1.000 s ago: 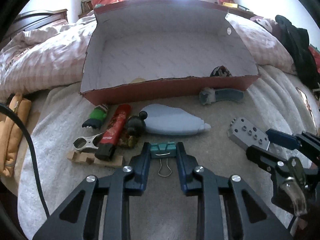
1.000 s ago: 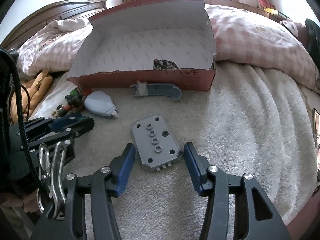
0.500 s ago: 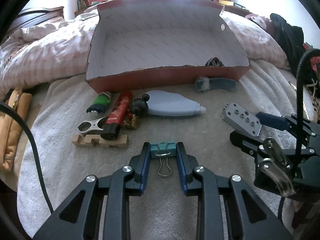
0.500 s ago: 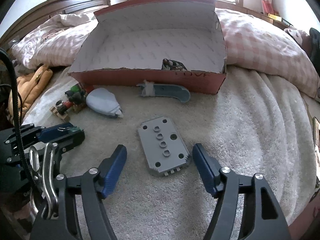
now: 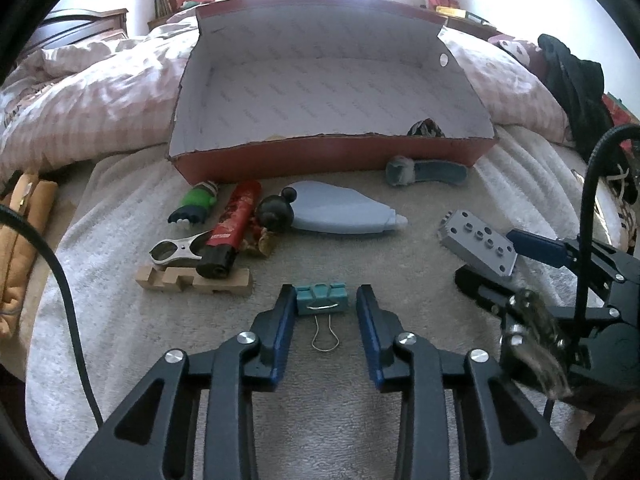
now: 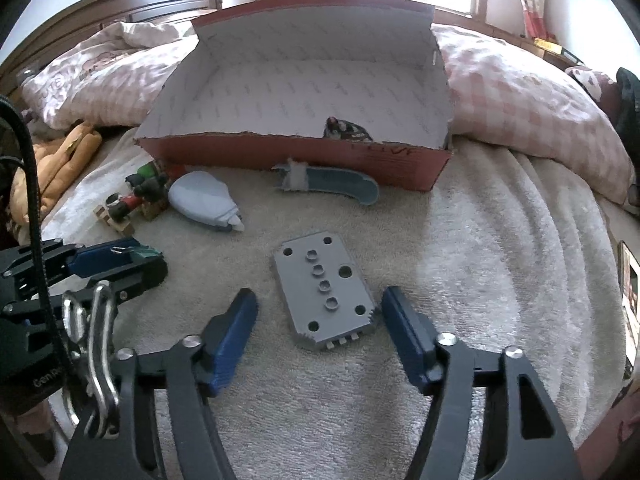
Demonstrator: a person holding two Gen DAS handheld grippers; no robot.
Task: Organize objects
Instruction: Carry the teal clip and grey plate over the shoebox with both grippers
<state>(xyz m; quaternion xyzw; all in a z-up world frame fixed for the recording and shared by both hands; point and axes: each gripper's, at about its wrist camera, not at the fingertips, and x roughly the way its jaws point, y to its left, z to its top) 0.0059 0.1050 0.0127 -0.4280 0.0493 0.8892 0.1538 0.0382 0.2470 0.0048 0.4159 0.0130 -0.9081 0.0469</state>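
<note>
Teal binder clip (image 5: 322, 299) ×1, clamped in left gripper (image 5: 323, 309) | grey plate (image 6: 325, 290) ×1, between right gripper (image 6: 318, 316) pads, apparently untouched, closing, narrower than half-second ago | red box (image 5: 320, 158) ×1

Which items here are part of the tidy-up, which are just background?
Job:
- left tongs, shut on teal binder clip
- right tongs, closing around grey plate
- red box

Background:
- pink duvet
- orange cloth

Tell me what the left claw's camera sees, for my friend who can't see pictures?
The left claw is shut on a teal binder clip on a towel-covered bed. Toys, a red tube and a wooden block lie before an open red box. At right, the other claw's fingers flank a grey plate.
</note>
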